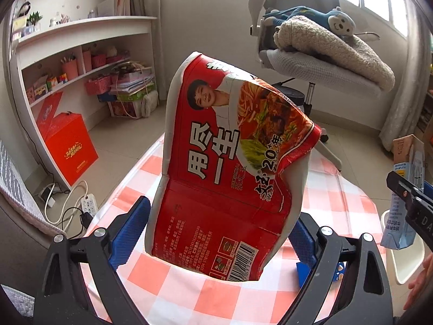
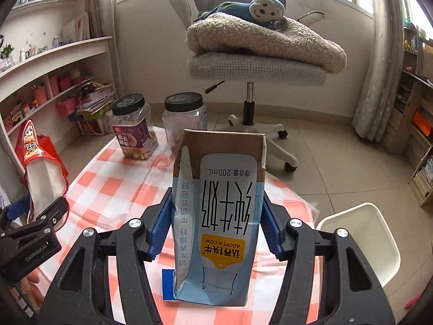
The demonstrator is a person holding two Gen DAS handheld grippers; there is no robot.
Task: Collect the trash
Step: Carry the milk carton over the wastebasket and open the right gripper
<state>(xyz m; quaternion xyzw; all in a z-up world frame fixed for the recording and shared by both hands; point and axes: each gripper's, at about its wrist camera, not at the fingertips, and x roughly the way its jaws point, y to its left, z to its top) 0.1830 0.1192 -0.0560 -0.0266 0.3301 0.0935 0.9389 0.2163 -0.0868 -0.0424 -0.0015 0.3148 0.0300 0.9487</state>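
Note:
A crushed red instant-noodle cup (image 1: 230,149) hangs above the pink-checked table (image 1: 167,284), with my left gripper (image 1: 222,211) shut on its lower sides. In the right wrist view the same cup (image 2: 40,173) and the left gripper (image 2: 35,216) show at the left edge. My right gripper (image 2: 216,200) is shut on a blue, white and brown milk carton (image 2: 227,216), held upside down above the table (image 2: 113,189). The left wrist view catches the right gripper (image 1: 411,200) and the carton (image 1: 400,216) at its right edge.
Two clear jars with black lids (image 2: 134,127) (image 2: 185,119) stand at the table's far end. A white bin (image 2: 360,243) sits on the floor right of the table. An office chair (image 2: 257,73) with a blanket stands beyond. Shelves (image 1: 81,62) line the left wall.

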